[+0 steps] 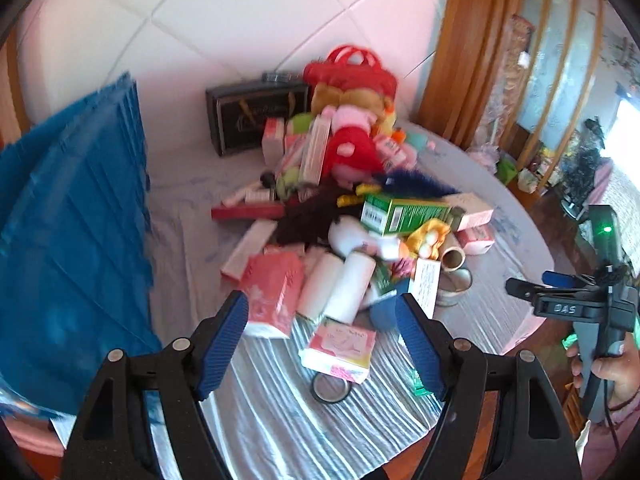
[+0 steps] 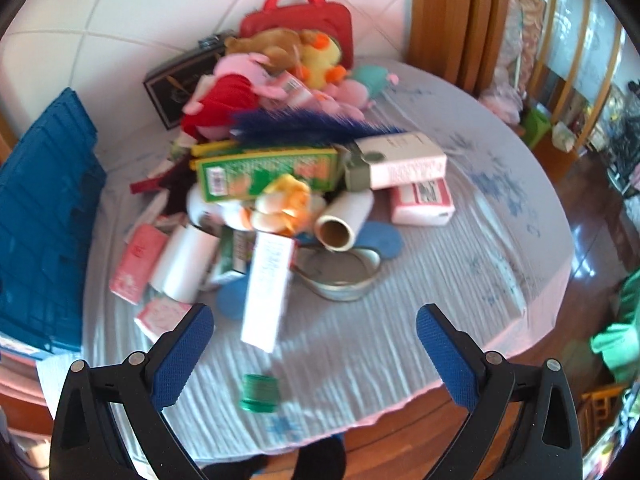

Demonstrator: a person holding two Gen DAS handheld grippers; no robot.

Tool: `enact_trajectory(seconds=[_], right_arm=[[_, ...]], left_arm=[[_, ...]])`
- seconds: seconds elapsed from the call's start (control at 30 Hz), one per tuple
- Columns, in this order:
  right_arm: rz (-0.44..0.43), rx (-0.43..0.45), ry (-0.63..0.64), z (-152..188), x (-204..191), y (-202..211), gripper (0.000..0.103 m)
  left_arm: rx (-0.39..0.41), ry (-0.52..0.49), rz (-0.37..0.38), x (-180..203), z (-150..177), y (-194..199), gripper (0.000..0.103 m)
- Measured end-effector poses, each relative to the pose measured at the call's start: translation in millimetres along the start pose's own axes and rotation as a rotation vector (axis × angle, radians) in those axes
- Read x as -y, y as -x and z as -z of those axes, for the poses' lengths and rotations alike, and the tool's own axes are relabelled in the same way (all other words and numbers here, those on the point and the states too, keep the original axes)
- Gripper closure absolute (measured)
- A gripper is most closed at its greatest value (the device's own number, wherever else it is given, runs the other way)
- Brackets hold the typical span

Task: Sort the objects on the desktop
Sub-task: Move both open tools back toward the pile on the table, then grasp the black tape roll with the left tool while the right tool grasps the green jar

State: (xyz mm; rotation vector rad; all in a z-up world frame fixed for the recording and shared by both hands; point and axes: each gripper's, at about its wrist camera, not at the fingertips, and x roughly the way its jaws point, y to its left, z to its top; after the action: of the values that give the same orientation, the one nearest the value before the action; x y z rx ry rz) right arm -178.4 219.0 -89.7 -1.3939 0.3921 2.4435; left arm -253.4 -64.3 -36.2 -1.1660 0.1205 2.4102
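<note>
A heap of mixed objects lies on a round table under a pale striped cloth (image 1: 280, 420). My left gripper (image 1: 322, 320) hovers open over the heap's near edge, with nothing between its fingers. Beyond its tips lie a pink tissue pack (image 1: 272, 296), a small tissue pack (image 1: 340, 346), white paper rolls (image 1: 348, 286) and a black tape ring (image 1: 331, 388). My right gripper (image 2: 316, 332) is open and empty above the cloth. Between its fingers and farther off are a green jar (image 2: 259, 393) and a long white box (image 2: 267, 292). A green box (image 2: 268, 174) tops the heap.
A blue crate (image 1: 72, 240) stands at the table's left side. A black box (image 1: 256, 116), a red bag (image 1: 352, 70) and plush toys (image 2: 316, 60) sit at the back by the wall. A metal ring (image 2: 344, 276) lies mid-table. A hand (image 1: 616, 372) holds the right gripper's handle.
</note>
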Motion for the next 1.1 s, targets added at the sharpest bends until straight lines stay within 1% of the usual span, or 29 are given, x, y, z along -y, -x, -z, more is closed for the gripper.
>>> enact_trajectory(seconds=[0.03,0.07,0.17,0.27,0.4,0.53,0.63,0.7,0.8,0.87,0.9,0.93,0.97,1.1], right_arm=[[-0.006,-0.019,-0.002,1,11,-10,0.0],[-0.011,-0.034,-0.002,2,17,-17,0.0],[-0.032,-0.075,0.003,5,31,-38,0.0],[-0.054,-0.103,0.019,4,37,-56,0.0],[-0.092,-0.142,0.028,7,37,-76,0.0],[-0.135,-0.189,0.06,21,24,-91,0.0],[-0.156,-0.216,0.082,34,12,-98,0.0],[-0.164,-0.236,0.095,43,6,-102,0.0],[-0.163,-0.255,0.117,55,-3,-105,0.001],[-0.16,-0.268,0.126,64,-10,-106,0.002],[-0.162,-0.273,0.128,68,-12,-106,0.004],[-0.164,-0.277,0.131,72,-16,-106,0.008],[-0.166,-0.282,0.136,78,-20,-106,0.01],[-0.164,-0.311,0.154,96,-35,-109,0.012]], left_arm=[[-0.025,0.021,-0.007,2,5,-12,0.027],[-0.062,0.051,-0.017,4,11,-28,0.027],[-0.134,0.109,-0.041,9,29,-61,0.027],[-0.186,0.151,-0.069,13,45,-88,0.027],[-0.241,0.188,-0.094,15,63,-111,0.027],[-0.256,0.154,-0.161,19,81,-122,0.027],[-0.263,0.126,-0.172,18,97,-125,0.027],[-0.269,0.101,-0.166,17,109,-128,0.027],[-0.255,0.056,-0.159,20,120,-133,0.027],[-0.252,0.034,-0.138,23,126,-138,0.027],[-0.25,0.025,-0.139,24,128,-141,0.027],[-0.247,0.012,-0.144,25,131,-144,0.027],[-0.243,0.002,-0.142,25,133,-148,0.027],[-0.253,-0.033,-0.147,21,140,-163,0.028]])
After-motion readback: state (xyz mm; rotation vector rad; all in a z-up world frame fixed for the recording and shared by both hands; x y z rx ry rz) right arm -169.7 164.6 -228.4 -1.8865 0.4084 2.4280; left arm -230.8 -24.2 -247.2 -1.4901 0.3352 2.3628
